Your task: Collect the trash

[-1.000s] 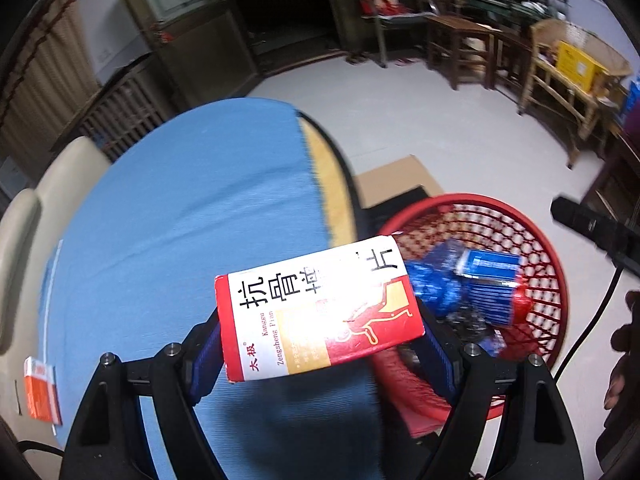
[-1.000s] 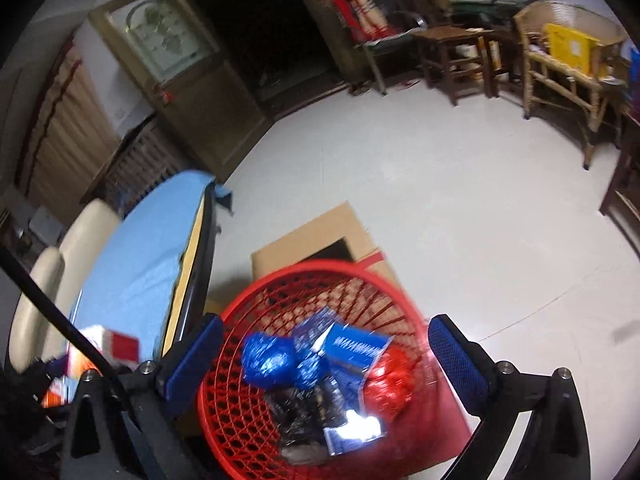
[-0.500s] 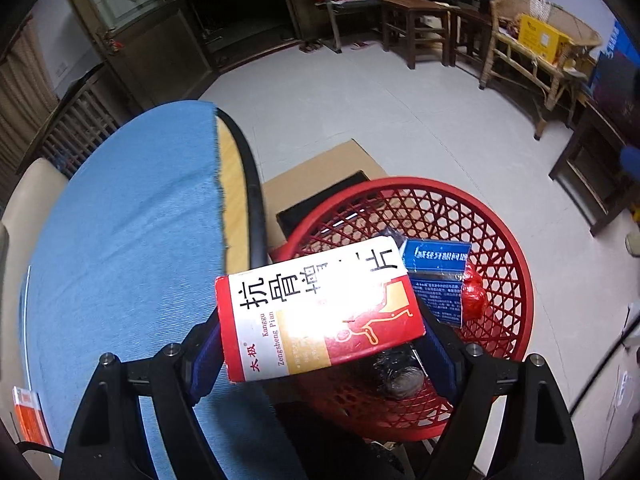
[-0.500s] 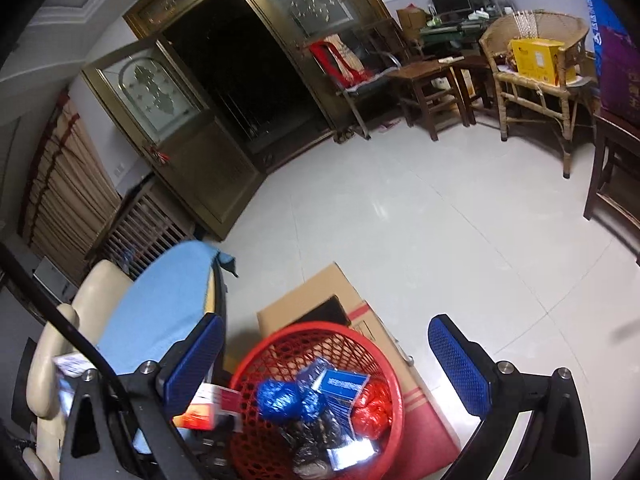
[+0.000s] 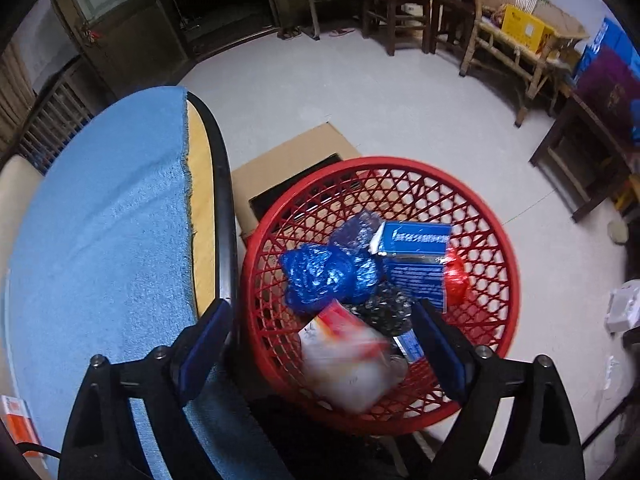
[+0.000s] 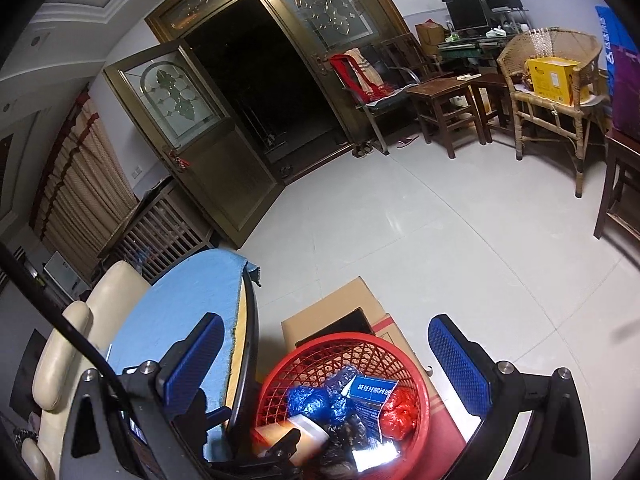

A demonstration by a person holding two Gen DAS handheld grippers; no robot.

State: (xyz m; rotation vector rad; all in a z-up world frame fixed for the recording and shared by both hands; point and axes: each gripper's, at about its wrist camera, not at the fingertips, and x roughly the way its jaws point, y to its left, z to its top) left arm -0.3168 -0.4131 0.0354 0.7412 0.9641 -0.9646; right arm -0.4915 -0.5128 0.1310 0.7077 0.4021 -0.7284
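My left gripper [image 5: 320,344] is open above the near side of the red mesh basket [image 5: 508,276]. The red and white medicine box [image 5: 344,356] is blurred, loose between the jaws, dropping into the basket. The basket holds blue plastic bags [image 5: 320,276], a blue box [image 5: 416,256], a red wrapper [image 5: 456,276] and dark wrappers. My right gripper [image 6: 324,360] is open and empty, higher up, looking over the same basket [image 6: 420,392]; the left gripper [image 6: 216,416] and the box [image 6: 296,436] show below it.
The round table with a blue cloth [image 5: 104,232] is left of the basket. An orange and white box [image 5: 16,424] lies at its near left edge. A cardboard box [image 5: 296,160] sits behind the basket. Chairs and wooden tables line the far wall.
My left gripper opened and let go of the medicine box, which now falls into the basket. The right gripper rose and tilted up, showing more of the room.
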